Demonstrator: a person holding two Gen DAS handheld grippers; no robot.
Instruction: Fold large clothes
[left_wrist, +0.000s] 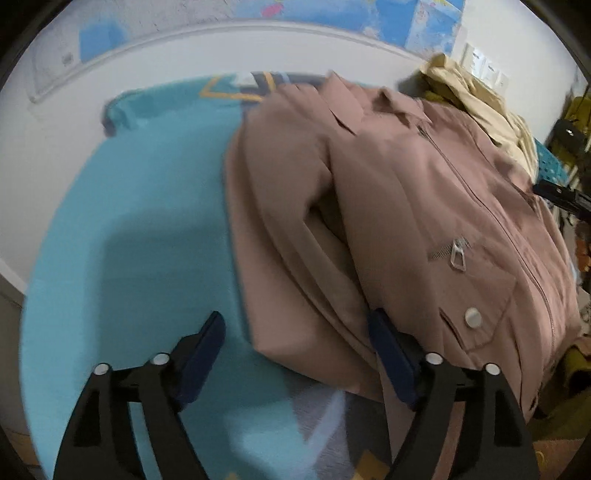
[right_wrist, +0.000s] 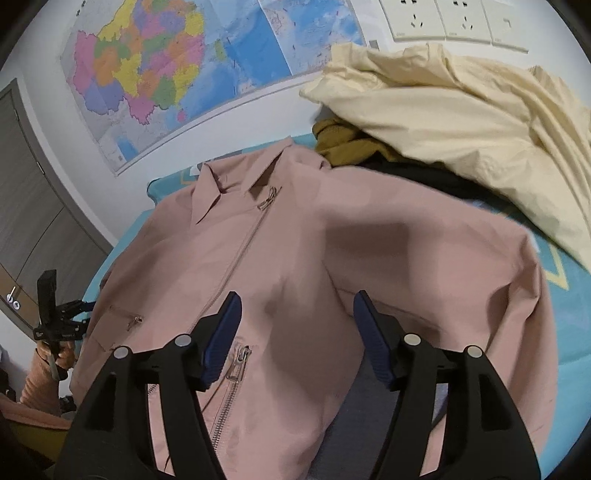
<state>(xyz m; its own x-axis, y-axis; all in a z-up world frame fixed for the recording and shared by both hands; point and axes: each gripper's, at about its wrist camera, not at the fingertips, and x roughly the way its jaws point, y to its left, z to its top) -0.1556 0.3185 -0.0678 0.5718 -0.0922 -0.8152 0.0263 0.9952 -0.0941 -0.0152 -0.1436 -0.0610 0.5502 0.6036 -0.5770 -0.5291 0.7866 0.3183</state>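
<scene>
A pink jacket (right_wrist: 280, 251) lies front up on a teal cloth (left_wrist: 140, 206) that covers the surface beneath it; its collar points toward the wall, its zip is closed, and one sleeve is folded in over the side, as the left wrist view shows. The left tool (left_wrist: 295, 354) stands wide, with the folded edge of the jacket between its fingers and nothing gripped; its right finger (left_wrist: 391, 362) is against or just over the cloth of the jacket, which of the two cannot be told, while the other finger hangs over the teal cloth. The right tool (right_wrist: 297, 339) is also apart, hovering over the lower front of the jacket near a pocket zip (right_wrist: 238, 363), its pads not pressing on the fabric. Beyond the jacket's collar end sits a heap of other clothes: a cream garment (right_wrist: 461, 110) on top of a mustard one (right_wrist: 343, 142). A map (right_wrist: 166, 74) hangs on the wall, with sockets (right_wrist: 417, 18) to its right. In the right wrist view the left tool shows at the far left edge, held by a hand (right_wrist: 61, 356) in an orange sleeve
</scene>
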